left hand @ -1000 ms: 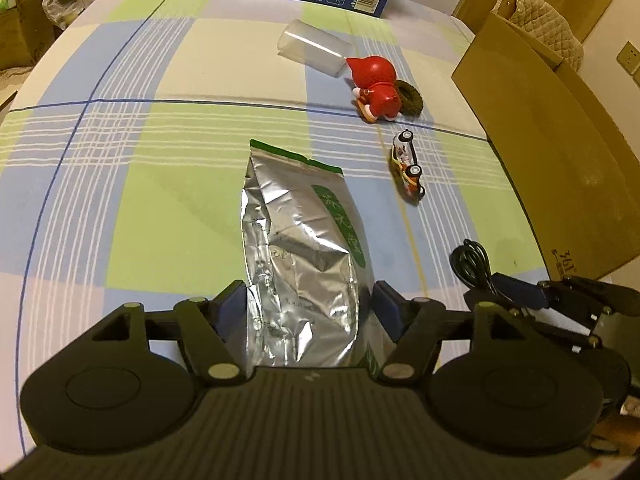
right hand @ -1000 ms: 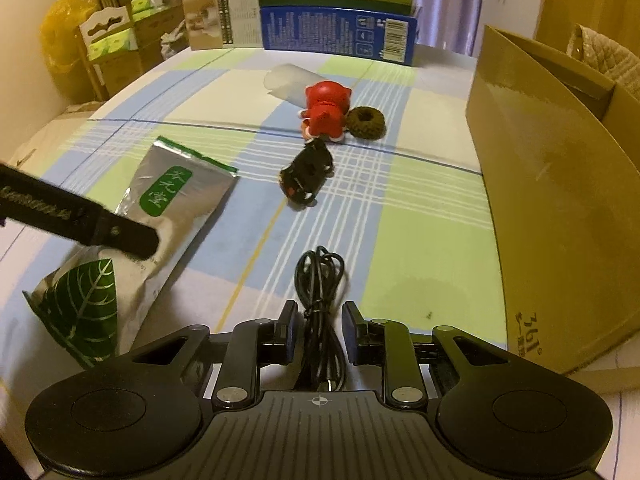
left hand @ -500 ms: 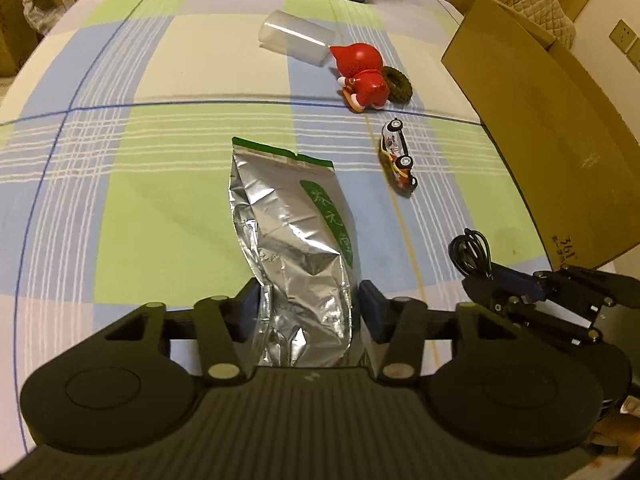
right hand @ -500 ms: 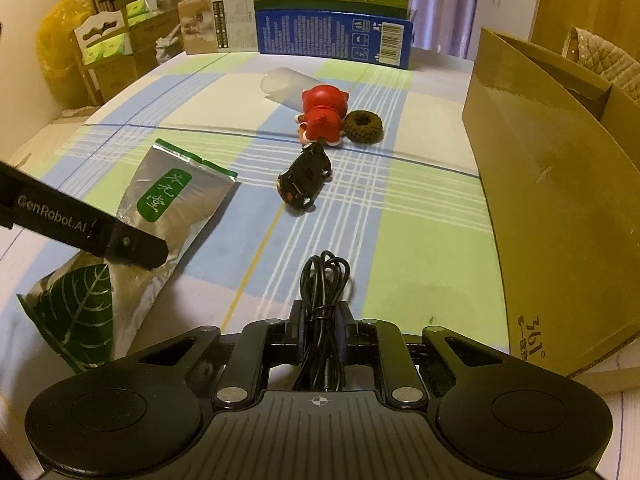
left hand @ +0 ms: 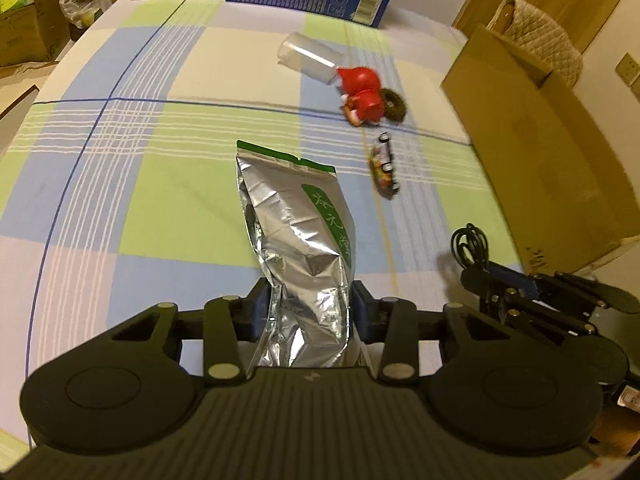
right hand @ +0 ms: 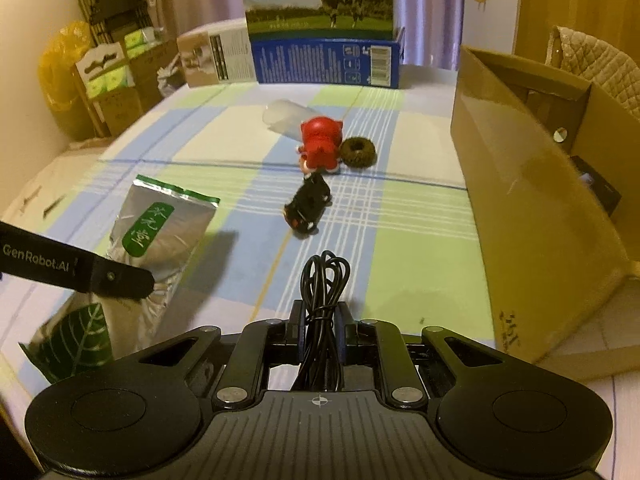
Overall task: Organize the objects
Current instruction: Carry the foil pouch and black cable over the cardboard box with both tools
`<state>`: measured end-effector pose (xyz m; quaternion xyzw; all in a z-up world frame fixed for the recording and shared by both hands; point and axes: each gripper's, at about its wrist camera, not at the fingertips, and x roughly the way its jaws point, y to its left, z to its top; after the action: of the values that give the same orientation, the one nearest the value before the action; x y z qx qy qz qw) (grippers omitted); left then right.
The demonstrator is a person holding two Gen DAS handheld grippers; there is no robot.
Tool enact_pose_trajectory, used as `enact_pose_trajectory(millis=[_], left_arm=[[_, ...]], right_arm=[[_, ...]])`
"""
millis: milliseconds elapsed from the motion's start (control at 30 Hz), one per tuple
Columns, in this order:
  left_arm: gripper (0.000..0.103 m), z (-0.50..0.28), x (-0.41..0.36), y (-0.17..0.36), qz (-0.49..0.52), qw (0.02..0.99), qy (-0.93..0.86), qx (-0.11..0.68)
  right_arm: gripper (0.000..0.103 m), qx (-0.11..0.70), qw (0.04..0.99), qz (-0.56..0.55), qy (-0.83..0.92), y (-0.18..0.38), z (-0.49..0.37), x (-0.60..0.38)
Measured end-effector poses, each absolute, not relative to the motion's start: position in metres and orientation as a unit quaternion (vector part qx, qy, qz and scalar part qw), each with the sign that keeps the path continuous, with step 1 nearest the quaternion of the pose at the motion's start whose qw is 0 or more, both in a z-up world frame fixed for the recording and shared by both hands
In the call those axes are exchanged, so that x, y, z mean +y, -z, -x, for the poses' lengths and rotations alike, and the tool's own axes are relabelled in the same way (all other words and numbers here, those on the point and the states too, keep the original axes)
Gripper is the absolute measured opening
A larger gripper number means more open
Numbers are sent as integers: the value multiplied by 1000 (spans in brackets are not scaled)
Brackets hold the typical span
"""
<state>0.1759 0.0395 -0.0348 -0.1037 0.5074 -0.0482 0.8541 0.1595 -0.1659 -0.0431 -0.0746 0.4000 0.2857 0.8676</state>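
left hand-held gripper (left hand: 308, 316) now squeezing foil bag (left hand: 298, 240), right hand-held gripper (right hand: 319, 326) clamped on cable (right hand: 322, 292)

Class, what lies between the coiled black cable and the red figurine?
In the right wrist view, a small black toy car lies between black cable and red figurine.

Open checked cloth (left hand: 132, 184) fills the frame's left; the cardboard box (right hand: 532, 216) walls the right, toys (right hand: 320, 148) clustered at centre.

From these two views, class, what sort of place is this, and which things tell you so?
Probably a room in a home, doubling as storage: a checked cloth covering the surface, stacked cardboard cartons along the wall, and a milk carton box at the far edge.
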Motion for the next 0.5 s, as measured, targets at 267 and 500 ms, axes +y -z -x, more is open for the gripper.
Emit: enact_pose_trajectory(millis=[267,500], left_arm=[[36,-150,18,-5,120,868,70,477],[36,-129,-7,-30,112,879,86,456]], right_arm=[[11,387,881,42,-270,4,-136,-196],[11,367,894,36,-256,-24,-117,-217]])
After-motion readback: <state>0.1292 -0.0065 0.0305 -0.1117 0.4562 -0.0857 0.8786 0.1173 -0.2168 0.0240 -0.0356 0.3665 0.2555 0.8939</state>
